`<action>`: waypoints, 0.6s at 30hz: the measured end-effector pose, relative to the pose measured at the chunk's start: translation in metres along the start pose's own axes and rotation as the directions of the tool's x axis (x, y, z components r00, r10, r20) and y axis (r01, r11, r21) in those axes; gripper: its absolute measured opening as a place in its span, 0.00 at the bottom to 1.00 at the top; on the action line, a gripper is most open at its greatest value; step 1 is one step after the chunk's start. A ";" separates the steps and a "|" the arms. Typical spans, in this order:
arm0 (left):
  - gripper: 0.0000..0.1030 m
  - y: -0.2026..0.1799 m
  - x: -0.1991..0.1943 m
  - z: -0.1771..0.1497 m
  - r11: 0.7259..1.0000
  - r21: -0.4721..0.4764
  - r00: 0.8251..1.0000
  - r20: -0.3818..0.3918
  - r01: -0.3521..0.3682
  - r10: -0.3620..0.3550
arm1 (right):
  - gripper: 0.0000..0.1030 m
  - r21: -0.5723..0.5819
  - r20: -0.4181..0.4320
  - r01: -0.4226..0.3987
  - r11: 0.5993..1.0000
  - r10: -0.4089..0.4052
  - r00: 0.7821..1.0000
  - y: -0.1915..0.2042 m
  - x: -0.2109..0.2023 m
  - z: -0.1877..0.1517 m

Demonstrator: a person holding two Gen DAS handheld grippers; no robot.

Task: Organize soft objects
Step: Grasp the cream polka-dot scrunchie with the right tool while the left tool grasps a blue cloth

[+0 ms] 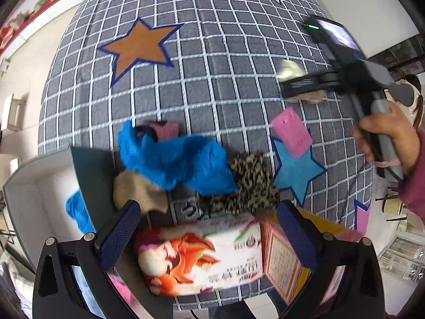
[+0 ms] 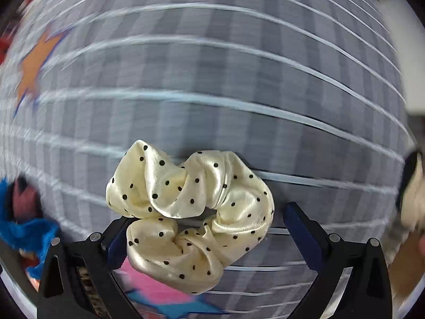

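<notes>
A cream satin scrunchie point(image 2: 191, 212) with black dots sits between the spread fingers of my right gripper point(image 2: 207, 214). It rests against the left finger, with a gap to the right finger. In the left wrist view, a hand holds the right gripper point(image 1: 297, 83) above the bed at the right. My left gripper point(image 1: 208, 235) is open over a printed tissue pack point(image 1: 199, 255). Beyond it lie a blue fluffy cloth point(image 1: 175, 159), a leopard-print scrunchie point(image 1: 252, 183), a beige fabric piece point(image 1: 138, 191) and a pink sponge point(image 1: 292, 133).
All of it lies on a grey checked bedspread point(image 1: 212, 66) with star patches. A white open box point(image 1: 39, 191) at the left holds something blue point(image 1: 77, 210). An orange carton point(image 1: 281, 260) lies beside the tissue pack. The right wrist view is motion-blurred.
</notes>
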State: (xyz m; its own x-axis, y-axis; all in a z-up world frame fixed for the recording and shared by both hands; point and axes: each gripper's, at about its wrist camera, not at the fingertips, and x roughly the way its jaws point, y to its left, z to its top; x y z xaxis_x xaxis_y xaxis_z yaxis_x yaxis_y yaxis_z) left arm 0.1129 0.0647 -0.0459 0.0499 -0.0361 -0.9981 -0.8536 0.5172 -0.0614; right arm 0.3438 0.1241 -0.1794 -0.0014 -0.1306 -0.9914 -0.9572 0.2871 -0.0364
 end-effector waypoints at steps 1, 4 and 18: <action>1.00 -0.001 0.004 0.006 1.000 0.007 1.000 -0.005 -0.009 0.009 | 1.00 0.042 -0.007 -0.014 0.999 0.014 1.000 -0.018 0.000 -0.002; 1.00 0.001 0.018 0.018 0.999 0.011 0.999 -0.035 -0.038 0.038 | 1.00 0.113 -0.022 -0.120 0.986 0.123 0.992 -0.050 0.001 -0.012; 1.00 0.000 0.053 0.038 0.992 -0.010 0.987 -0.101 -0.127 0.125 | 1.00 0.003 0.069 -0.062 0.998 0.062 0.996 -0.029 -0.011 0.012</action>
State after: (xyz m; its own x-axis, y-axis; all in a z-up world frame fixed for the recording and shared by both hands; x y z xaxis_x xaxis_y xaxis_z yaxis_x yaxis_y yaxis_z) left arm 0.1350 0.0958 -0.0990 -0.1097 -0.0573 -0.9923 -0.8580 0.5095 0.0654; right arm 0.3751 0.1282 -0.1692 -0.0404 -0.0465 -0.9981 -0.9544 0.2974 0.0247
